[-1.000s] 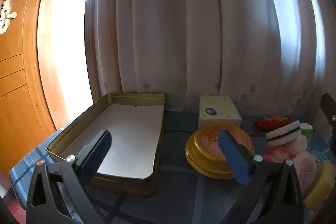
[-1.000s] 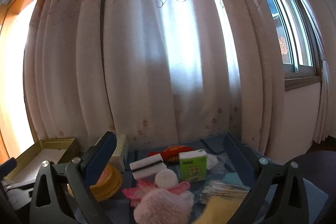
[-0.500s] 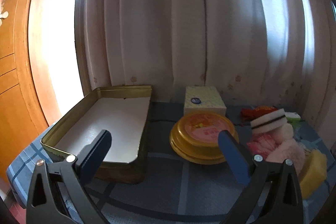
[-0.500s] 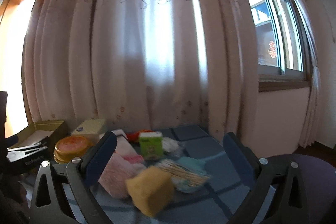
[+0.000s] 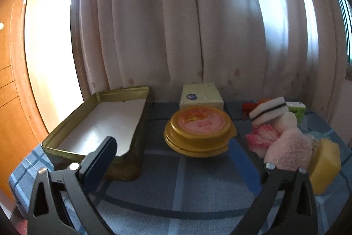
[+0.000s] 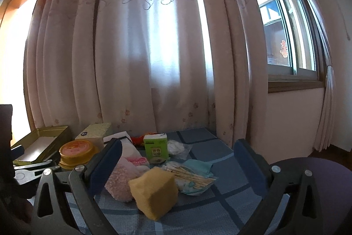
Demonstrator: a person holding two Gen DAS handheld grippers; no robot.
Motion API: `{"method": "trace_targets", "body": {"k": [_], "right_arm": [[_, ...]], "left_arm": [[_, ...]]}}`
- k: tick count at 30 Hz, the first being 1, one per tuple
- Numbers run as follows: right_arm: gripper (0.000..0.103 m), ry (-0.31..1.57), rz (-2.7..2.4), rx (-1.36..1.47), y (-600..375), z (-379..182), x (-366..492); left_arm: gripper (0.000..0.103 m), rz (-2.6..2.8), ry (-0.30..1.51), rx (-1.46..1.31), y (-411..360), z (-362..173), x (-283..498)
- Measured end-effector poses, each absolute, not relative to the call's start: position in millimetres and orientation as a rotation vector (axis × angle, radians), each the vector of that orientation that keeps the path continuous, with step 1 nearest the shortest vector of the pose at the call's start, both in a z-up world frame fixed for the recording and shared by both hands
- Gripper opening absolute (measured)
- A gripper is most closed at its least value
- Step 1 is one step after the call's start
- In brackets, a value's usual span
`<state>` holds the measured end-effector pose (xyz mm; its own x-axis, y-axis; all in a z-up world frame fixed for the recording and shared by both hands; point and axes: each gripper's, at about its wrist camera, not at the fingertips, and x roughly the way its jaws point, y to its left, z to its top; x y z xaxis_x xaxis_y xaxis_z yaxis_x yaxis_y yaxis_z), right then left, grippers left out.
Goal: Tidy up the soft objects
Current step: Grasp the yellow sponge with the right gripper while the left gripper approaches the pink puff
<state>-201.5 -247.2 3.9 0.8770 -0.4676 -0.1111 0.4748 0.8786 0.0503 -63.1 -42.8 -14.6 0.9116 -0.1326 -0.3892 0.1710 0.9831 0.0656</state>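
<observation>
A yellow sponge (image 6: 154, 193) is seen at the near end of a pile of soft things on a blue checked tablecloth (image 6: 211, 160). Just behind the sponge, to its left, a fluffy pink cloth (image 6: 120, 180) is laid; a packet of cotton swabs (image 6: 191, 176) is touching the sponge's right side. Farther back from the sponge a green tissue pack (image 6: 156, 148) is stood upright, with a white-and-black sponge (image 5: 269, 110) and a red item (image 5: 247, 106) beyond (the red one is partly hidden). Left of the sponge, well apart, a round yellow lidded tub (image 5: 199, 130) is placed, a pale box (image 5: 201, 96) behind it, and a gold tin (image 5: 99, 124) farther left still. The right gripper (image 6: 176, 164) is held above the sponge, jaws spread wide, nothing gripped. The left gripper (image 5: 172, 160) is likewise wide apart and empty, near the tub.
</observation>
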Motion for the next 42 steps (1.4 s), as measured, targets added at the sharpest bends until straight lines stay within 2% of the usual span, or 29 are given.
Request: {"method": "trace_targets", "body": {"k": [30,33,42], "right_arm": [[0.101,0.219,-0.444,0.116,-258,-18,-206],[0.098,0.252,-0.42,0.13,-258,-21,-199],[0.098,0.446,-0.372,0.213,-275,-35,-146]], "left_arm": [[0.102,-0.264,0.494,0.107,-46,-27,-74],[0.101,-0.3,0.522,0.094,-47,-28,-74],[0.1,-0.315,0.495,0.154,-58,-26,-80]]}}
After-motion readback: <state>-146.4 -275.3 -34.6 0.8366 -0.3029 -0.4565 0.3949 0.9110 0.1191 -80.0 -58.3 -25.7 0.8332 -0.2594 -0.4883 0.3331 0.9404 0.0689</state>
